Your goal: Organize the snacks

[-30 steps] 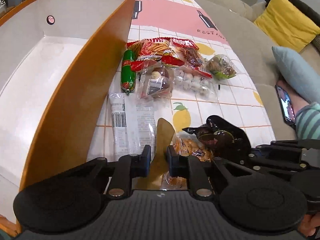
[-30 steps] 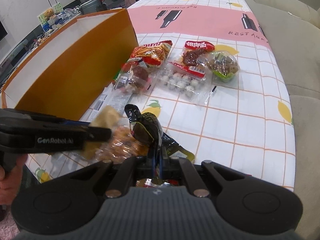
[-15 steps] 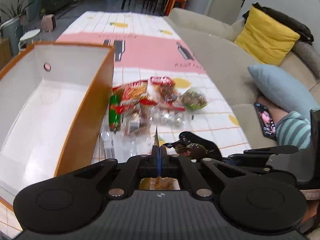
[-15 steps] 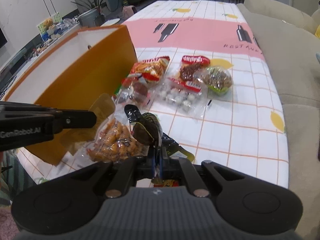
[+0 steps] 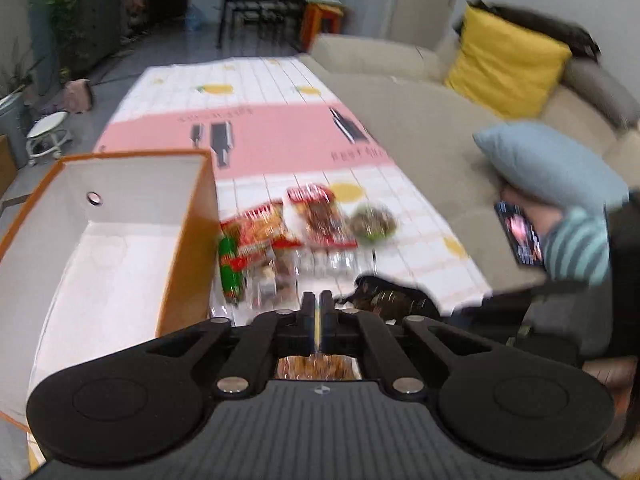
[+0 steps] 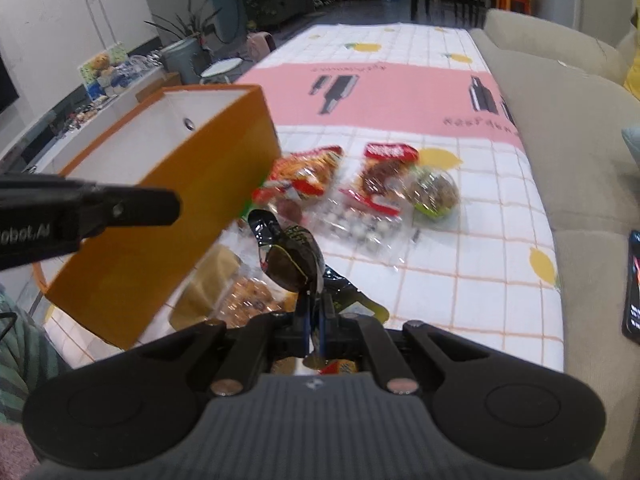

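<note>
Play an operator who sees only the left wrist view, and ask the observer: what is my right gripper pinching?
Observer: The right gripper is shut on the edge of a dark packet that stands up from its fingers.
Operator: What hangs under my left gripper?
Observer: A clear bag of golden snacks, beside the orange box and its outer wall. The left gripper's jaws are opening with the bag's top edge between them.
</note>
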Motion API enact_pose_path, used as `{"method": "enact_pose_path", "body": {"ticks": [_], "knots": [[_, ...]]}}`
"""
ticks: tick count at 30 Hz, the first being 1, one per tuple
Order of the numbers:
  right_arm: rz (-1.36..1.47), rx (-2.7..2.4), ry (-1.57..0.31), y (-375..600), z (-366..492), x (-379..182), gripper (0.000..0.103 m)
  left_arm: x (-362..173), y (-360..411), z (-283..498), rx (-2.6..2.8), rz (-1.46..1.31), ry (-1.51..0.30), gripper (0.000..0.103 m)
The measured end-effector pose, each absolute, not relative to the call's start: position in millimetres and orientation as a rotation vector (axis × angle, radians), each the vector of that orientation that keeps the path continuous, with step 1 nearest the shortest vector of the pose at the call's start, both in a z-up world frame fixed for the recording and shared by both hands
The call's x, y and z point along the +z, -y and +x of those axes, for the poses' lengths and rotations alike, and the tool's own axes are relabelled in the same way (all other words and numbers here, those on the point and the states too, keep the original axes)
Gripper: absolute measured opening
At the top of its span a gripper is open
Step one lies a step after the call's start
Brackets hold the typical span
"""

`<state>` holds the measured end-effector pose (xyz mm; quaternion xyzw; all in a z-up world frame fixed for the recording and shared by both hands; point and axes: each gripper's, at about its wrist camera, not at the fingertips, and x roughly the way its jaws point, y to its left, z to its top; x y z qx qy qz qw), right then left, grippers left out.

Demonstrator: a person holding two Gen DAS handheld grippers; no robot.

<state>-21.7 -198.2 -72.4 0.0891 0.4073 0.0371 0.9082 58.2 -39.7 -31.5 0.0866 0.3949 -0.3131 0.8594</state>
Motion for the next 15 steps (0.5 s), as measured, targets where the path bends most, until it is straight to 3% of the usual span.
{"method": "enact_pose_path", "body": {"ticks": [4,6,15], "knots": [[0.221,0.065,-0.882,211.1,-22.4,-80.9,0.000,-46.2,44.0,54.3,-0.738,0.335,-0.797,0.045],[0.236,0.066,-0.895,214.6,-22.0,-84.1,0.000,-55.0,50.2,54.2,-0.795,0.422,-0.808,0.058],[0.263,0.072,-0.940,216.1,-16.7,-93.5,0.000,-99.4,79.2,38.6,-1.027,0.894,-0.761,0.081]]}}
